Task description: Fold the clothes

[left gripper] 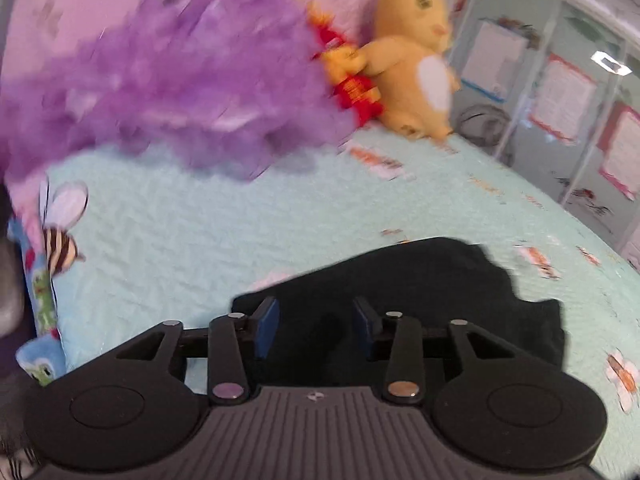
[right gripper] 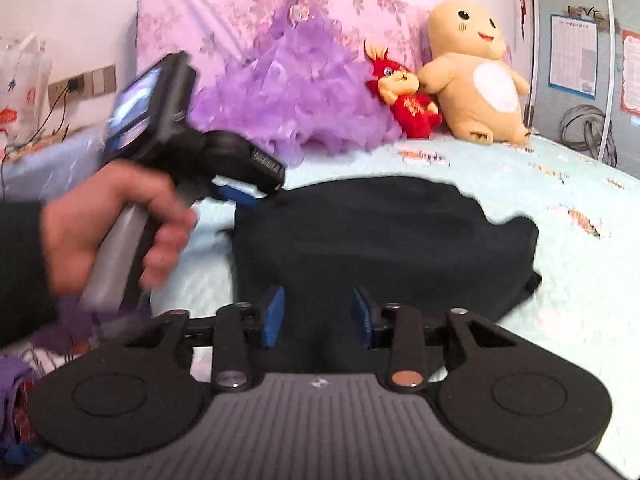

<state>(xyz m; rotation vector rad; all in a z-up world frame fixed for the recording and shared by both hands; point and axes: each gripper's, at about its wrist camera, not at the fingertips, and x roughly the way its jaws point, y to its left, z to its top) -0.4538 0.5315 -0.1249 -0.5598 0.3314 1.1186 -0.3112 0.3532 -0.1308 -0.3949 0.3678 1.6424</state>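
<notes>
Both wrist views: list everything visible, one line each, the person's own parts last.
Garment: one, black, lying on the bedspread's near part.
Bedspread: one, pale turquoise, printed, covering the bed.
Doll dress: one, purple, ruffled, against the headboard.
Small plush: one, red, between the dress and the big plush.
Big plush: one, tan, white belly, at the headboard's right.
Headboard: one, pink, floral.
Left hand: one, gripping the left tongs' handle.
Left tongs: open above the garment.
Right tongs: open above the garment.

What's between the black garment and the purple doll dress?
Only bare bedspread between garment and dress, per the right wrist view; the left gripper intrudes at the left.
</notes>
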